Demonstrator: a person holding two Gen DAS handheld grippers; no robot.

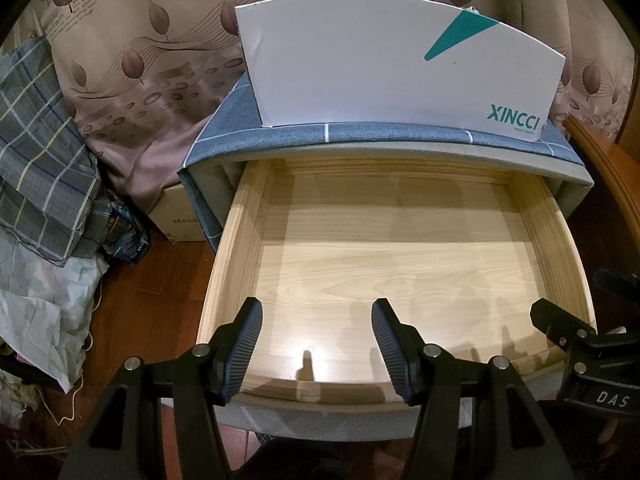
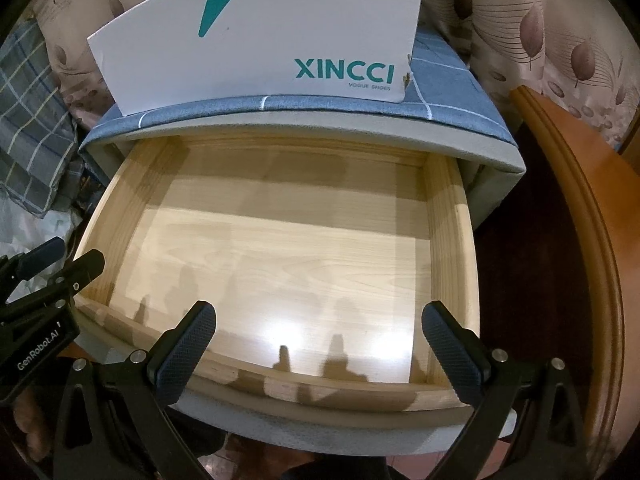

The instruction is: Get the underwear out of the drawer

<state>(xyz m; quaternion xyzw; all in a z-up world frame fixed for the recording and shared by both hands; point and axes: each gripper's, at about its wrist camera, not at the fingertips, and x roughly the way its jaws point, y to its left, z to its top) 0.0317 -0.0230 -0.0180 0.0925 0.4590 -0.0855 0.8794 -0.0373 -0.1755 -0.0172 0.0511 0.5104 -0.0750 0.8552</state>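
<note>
Underwear shows in neither view, so you cannot tell where it lies or points. Left wrist: your left gripper (image 1: 317,346) hangs released over the pulled-out drawer (image 1: 224,248). Right wrist: your right gripper (image 2: 319,354) gapes, holding nothing.

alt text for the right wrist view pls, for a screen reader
An open wooden drawer shows only its bare bottom, no underwear visible. The right gripper hangs over its front edge, jaws open and holding nothing. A white XINCCI shoe box stands on the cabinet top above.
</note>
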